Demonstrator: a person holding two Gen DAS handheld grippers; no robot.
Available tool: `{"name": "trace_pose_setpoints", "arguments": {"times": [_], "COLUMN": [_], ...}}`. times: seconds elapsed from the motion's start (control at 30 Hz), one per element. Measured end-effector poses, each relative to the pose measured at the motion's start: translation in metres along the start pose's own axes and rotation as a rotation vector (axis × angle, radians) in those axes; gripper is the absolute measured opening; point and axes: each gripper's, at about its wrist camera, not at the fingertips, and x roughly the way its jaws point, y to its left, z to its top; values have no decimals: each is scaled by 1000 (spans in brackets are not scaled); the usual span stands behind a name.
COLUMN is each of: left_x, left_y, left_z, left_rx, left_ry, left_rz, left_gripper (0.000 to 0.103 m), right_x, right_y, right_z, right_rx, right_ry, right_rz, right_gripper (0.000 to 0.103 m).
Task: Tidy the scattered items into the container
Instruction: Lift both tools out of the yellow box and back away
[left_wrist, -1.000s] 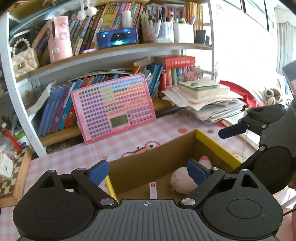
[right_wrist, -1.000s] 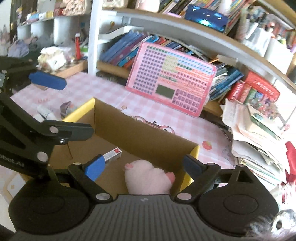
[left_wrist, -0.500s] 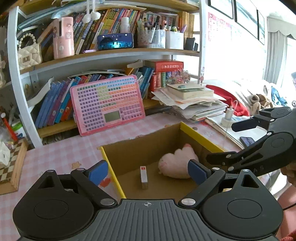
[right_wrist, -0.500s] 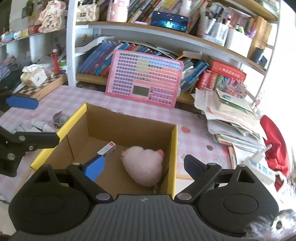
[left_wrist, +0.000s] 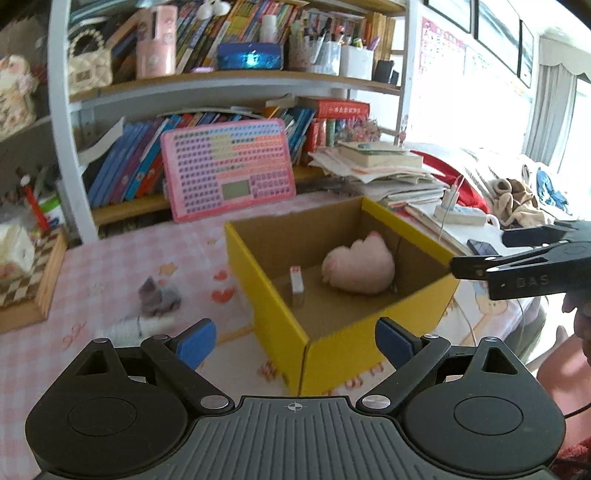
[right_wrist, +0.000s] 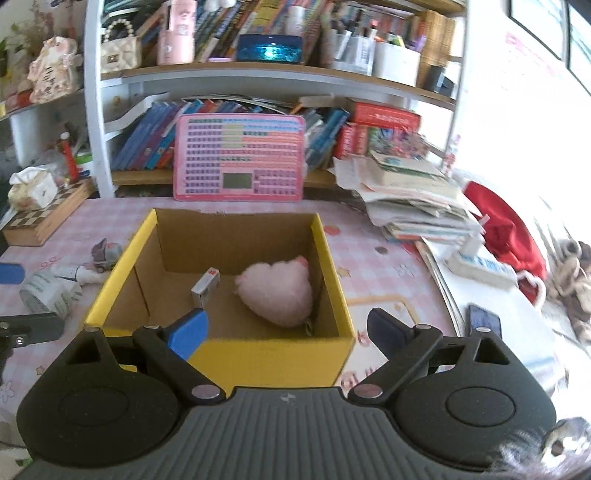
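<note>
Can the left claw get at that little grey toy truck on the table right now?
Probably yes. The open, empty left claw faces the small grey toy truck, which sits left of the yellow cardboard box; only a white tube lies nearer.

Daylight enters from the right, where the window (left_wrist: 554, 110) is overexposed to white glare in both wrist views. The bookshelf (right_wrist: 258, 74) bows under fisheye distortion. The cardboard box (right_wrist: 236, 236) interior lies in soft shadow. Motion blur softens the table (left_wrist: 110, 280) near its left edge; frame corners vignette dark.
</note>
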Motion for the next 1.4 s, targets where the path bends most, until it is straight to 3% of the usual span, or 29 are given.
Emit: {"name": "trace_pose_setpoints", "arguments": {"times": [0.5,1.03,1.2,1.4], "left_x": [-40,-65,-74,-84], "left_y": [19,65,80,98], "left_z": [-44,-95,-103,-108], "left_rx": [-11,-56,-83,-119], "left_ry": [42,134,136,121], "left_rz": [-10,44,68,97], "left_gripper": [95,95,95,95], "right_x": [-44,-43,-36,-38], "right_y": [61,140,169,201], "right_z": [-61,-79,-79,-77], "right_rx": [70,18,-51,-160], "right_ry": [48,176,215,201], "right_rz": [-75,83,151,206], "right_gripper": [95,96,96,96]}}
